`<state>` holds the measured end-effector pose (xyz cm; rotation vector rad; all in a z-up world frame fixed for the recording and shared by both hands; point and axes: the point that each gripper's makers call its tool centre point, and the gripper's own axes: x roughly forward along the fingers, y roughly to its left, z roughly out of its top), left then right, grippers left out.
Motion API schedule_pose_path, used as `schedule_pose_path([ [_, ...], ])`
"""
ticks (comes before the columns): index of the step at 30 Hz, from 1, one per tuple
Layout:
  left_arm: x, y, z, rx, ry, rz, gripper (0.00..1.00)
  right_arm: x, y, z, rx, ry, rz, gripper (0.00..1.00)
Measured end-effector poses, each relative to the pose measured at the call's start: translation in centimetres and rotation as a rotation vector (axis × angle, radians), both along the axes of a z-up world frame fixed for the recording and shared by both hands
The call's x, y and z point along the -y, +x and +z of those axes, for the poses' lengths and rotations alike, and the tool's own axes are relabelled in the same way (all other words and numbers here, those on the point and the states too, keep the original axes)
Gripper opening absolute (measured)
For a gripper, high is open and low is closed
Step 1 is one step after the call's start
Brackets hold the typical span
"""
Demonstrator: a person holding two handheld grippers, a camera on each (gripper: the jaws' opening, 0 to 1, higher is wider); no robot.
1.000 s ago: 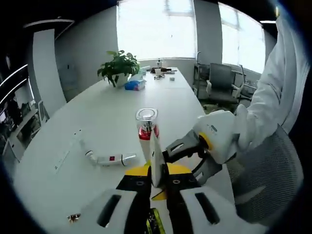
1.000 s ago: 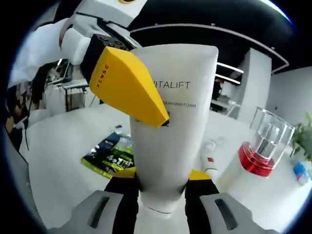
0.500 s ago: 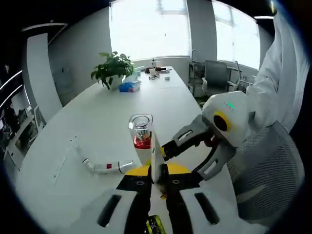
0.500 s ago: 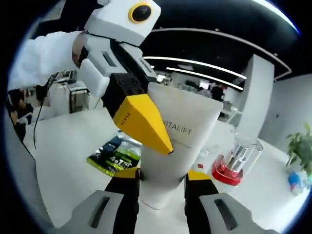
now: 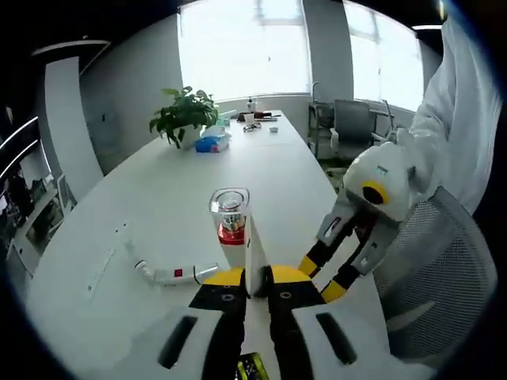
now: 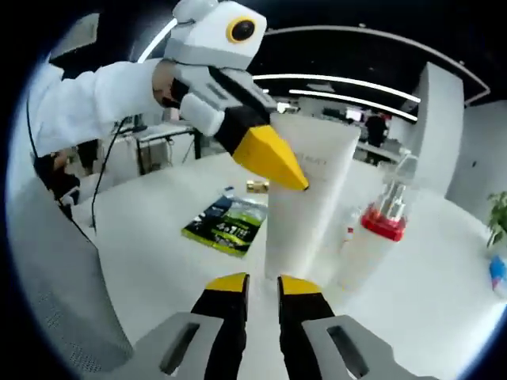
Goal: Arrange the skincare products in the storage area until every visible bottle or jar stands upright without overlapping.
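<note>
Backed clear of the white tube (image 6: 305,214) with the right gripper (image 6: 263,283) since half a second ago; jaws now a little apart and empty, just short of the tube's base. Left gripper (image 5: 255,277) clamped on the tube's flat crimped end, holding it upright, cap end down and, as far as can be told through the lens warp, resting on the table (image 5: 158,190). Right beside the tube, touching or nearly so: pump bottle (image 5: 230,226) with red collar and clear cap, also upright. Flat on the table behind the tube in the right gripper view: green packet (image 6: 226,226).

Well apart from both, on its side: small white bottle (image 5: 170,274), left of the left jaws and a little beyond them, long axis running across the left gripper view.

Likely next: ease off the tube, check that it stands alone, then go for the lying bottle. Nearer to the left gripper, though the free jaws belong to the right. Either way, best taken across the long axis near the middle and tipped up clear of the other two.
</note>
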<state>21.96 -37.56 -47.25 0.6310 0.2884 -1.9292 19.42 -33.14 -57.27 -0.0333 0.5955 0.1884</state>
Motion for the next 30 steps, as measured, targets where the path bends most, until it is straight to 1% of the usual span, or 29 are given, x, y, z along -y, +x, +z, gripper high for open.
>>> schedule_pose_path([
  [1, 0.0, 0.0, 0.0, -0.004, -0.002, 0.0, 0.05, -0.2, 0.1, -0.5, -0.019, 0.004, 0.007, 0.07],
  [2, 0.1, 0.0, 0.0, -0.009, -0.004, 0.001, 0.05, -0.2, 0.5, -1.0, -0.02, -0.028, 0.021, 0.05],
  [3, 0.2, 0.0, 0.0, -0.008, -0.006, -0.001, 0.05, -0.2, 0.6, -1.1, -0.021, -0.037, 0.026, 0.04],
  [4, 0.3, 0.0, 0.1, -0.007, -0.009, -0.001, 0.05, -0.1, 1.1, -1.3, -0.016, -0.06, 0.026, 0.03],
  [5, 0.3, 0.0, 0.1, -0.006, -0.01, 0.0, 0.05, 0.0, 1.5, -1.5, -0.019, -0.057, 0.023, 0.03],
  [7, 0.5, 0.0, 0.1, -0.006, -0.014, -0.002, 0.05, 0.3, 2.1, -1.5, -0.011, -0.025, -0.013, 0.03],
  [9, 0.8, 0.2, 0.1, -0.016, -0.017, 0.002, 0.05, 1.0, 2.6, -1.8, -0.013, -0.026, -0.036, 0.03],
  [10, 0.9, 0.3, 0.1, -0.02, -0.02, 0.004, 0.05, 1.3, 2.8, -1.6, -0.006, -0.025, -0.05, 0.02],
  [14, 1.3, 0.5, 0.1, -0.031, -0.026, 0.007, 0.05, 2.0, 3.2, -1.9, -0.006, -0.012, -0.071, 0.02],
  [16, 1.5, 0.4, 0.2, -0.028, -0.03, -0.001, 0.05, 2.2, 3.2, -1.9, -0.005, -0.019, -0.077, 0.01],
  [20, 1.8, 0.3, 0.2, -0.022, -0.03, -0.005, 0.06, 2.7, 3.2, -2.0, -0.009, -0.008, -0.097, 0.01],
  [23, 2.0, 0.4, 0.2, -0.026, -0.03, -0.004, 0.06, 2.9, 3.3, -2.1, -0.008, -0.008, -0.1, 0.01],
  [29, 2.2, 0.5, 0.2, -0.021, -0.022, -0.011, 0.06, 2.9, 3.7, -2.3, -0.011, 0.003, -0.109, 0.0],
  [30, 2.2, 0.6, 0.2, -0.017, -0.02, -0.014, 0.06, 2.9, 3.9, -2.6, -0.012, 0.006, -0.109, 0.0],
])
